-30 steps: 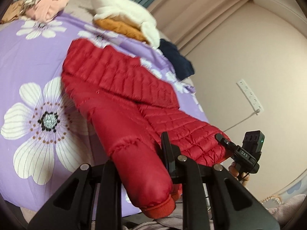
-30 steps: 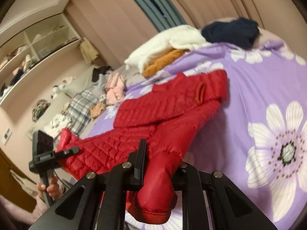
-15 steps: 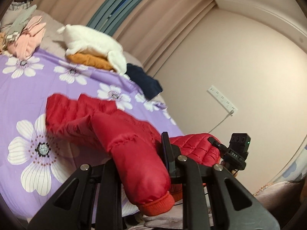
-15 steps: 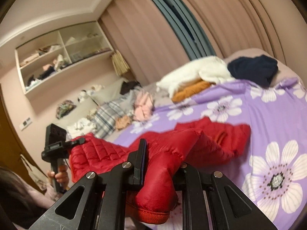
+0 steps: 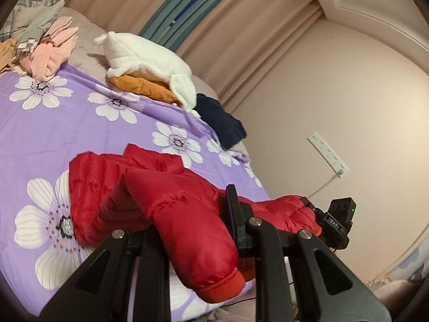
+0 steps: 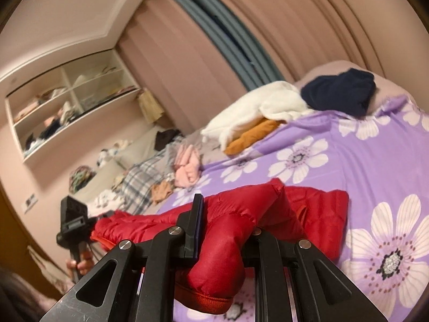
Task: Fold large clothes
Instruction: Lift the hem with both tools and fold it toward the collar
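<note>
Since the puffy red jacket (image 5: 171,187) is light, soft and slippery, keep left gripper (image 5: 193,230) and right gripper (image 6: 225,230) clamped on its sleeve cuffs

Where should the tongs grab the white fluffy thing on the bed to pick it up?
Grip the fluffy white garment at its loose hanging end, near the navy clothes, coming from the bed's foot; that flap droops free past the orange garment beneath it.

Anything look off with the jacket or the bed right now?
Nothing damaged. The red quilted puffer jacket is bunched unevenly on the purple floral bedspread, with a sleeve clamped in each of the left gripper and right gripper. Loose clothes clutter the far edge.
</note>
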Available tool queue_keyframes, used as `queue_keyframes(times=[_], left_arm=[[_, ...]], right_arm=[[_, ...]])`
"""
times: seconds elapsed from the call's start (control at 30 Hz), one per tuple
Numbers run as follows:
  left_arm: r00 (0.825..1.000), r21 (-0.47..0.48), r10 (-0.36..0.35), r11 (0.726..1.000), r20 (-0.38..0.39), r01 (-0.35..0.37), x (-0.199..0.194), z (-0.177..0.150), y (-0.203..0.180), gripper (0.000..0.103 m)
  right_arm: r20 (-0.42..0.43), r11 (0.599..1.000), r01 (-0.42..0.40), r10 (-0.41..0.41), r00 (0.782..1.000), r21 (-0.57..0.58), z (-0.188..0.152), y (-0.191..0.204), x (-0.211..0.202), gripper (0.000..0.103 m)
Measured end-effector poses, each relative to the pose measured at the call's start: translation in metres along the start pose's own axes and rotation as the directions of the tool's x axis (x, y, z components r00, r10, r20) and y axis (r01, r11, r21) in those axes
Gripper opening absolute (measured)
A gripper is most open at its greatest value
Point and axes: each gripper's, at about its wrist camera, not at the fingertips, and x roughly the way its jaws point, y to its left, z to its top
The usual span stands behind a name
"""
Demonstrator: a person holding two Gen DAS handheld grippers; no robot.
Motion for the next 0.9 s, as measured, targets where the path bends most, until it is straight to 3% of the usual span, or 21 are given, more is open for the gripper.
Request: queue_keyframes(times=[0.47, 0.7, 0.9], left_arm=[[0.989, -0.104, 0.126, 0.986, -0.073, -0.133, 0.098, 0.05, 0.072, 0.02], [0.969, -0.162, 0.205, 0.96, -0.139, -0.226, 0.155, 0.058, 0.122, 0.02], [0.941, -0.24, 0.275, 0.917, -0.195, -0.318, 0.192, 0.056, 0.166, 0.022]], right_arm=[[-0.06, 0.983, 0.176, -0.173, 0.983, 0.053, 0.025, -0.055, 0.084, 0.017], [-0.14, 0.959, 0.263, -0.247, 0.959, 0.109, 0.025, -0.095, 0.136, 0.017], [-0.214, 0.927, 0.317, -0.275, 0.937, 0.198, 0.018, -0.128, 0.171, 0.017]])
